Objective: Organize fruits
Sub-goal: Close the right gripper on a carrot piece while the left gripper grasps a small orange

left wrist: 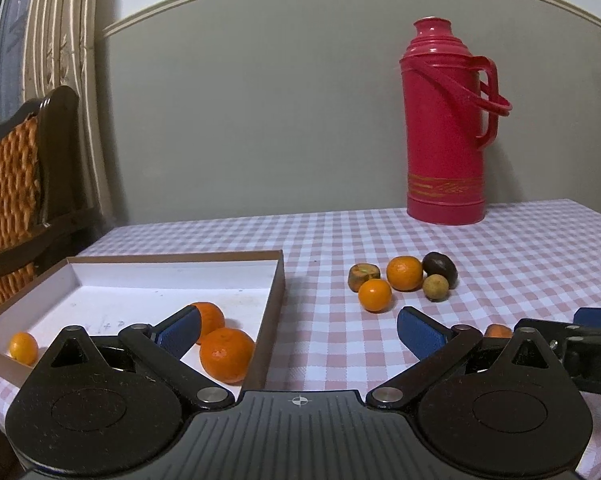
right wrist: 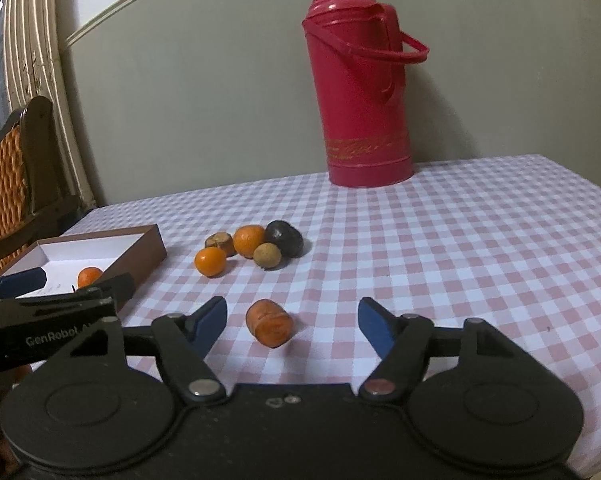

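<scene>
A brown box (left wrist: pixel 275 292) with a white inside lies at the left of the checked table and holds three oranges (left wrist: pixel 226 354). My left gripper (left wrist: pixel 298 320) hovers open at the box's right wall, with nothing between its fingers. Further back on the cloth sits a cluster of fruit (left wrist: pixel 404 273): two oranges, a brown-green one, a dark one and a small tan one. My right gripper (right wrist: pixel 292 306) is open around a short orange chunk (right wrist: pixel 270 328) that lies on the cloth, and neither pad touches it. The same cluster (right wrist: pixel 248 240) lies beyond it.
A tall red thermos flask (left wrist: pixel 444 128) stands at the back of the table by the grey wall. A wicker-backed wooden chair (left wrist: pixel 8 184) is at the left, with curtains behind it. The table's right edge (right wrist: pixel 592 192) drops off at the far right.
</scene>
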A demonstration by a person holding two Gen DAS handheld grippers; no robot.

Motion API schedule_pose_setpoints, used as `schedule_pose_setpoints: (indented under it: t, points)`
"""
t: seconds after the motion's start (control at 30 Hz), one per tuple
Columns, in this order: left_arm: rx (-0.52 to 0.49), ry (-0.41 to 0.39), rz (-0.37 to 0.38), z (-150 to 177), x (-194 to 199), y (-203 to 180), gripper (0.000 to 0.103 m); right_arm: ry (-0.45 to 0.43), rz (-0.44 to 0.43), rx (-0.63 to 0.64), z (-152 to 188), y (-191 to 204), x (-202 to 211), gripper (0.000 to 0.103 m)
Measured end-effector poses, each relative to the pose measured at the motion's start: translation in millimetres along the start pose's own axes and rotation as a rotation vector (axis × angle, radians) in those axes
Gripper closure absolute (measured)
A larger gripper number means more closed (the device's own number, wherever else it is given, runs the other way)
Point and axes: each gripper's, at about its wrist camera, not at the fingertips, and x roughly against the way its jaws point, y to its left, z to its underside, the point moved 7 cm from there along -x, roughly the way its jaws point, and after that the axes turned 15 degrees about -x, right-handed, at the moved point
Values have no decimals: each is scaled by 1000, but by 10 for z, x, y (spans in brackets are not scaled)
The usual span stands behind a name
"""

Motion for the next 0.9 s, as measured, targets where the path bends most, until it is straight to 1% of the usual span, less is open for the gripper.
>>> schedule_pose_setpoints:
  t: [0.1,0.17,0.23,0.3,0.37,0.53,0.6,0.67,0.73,0.9]
  points:
    - [0,2,-1,-2,-29,8,0,11,-7,6,8,34,-53,44]
    - [-3,2,-1,-7,-47,3,0,23,-6,7,21,43,-98,52]
    - [-9,1,0,-8,-62,-15,0,38,-7,3,39,50,-144,56]
    - [-19,0,1,-16,-82,-39,0,44,-6,7,46,55,-181,58]
    - [-26,0,4,-26,-101,-62,0,51,-3,11,49,60,-216,64]
    - [-35,10,13,-33,-163,-109,0,77,-3,10,57,62,-305,73]
    - [-38,14,14,-35,-183,-127,0,82,-1,10,59,60,-331,73]
    - [-36,15,15,-43,-198,-137,0,88,-7,11,61,61,-349,78]
    - [-35,17,13,-46,-214,-146,0,89,-12,12,55,65,-358,80]
    - [-40,14,6,-54,-234,-162,0,89,-13,14,57,70,-361,80]
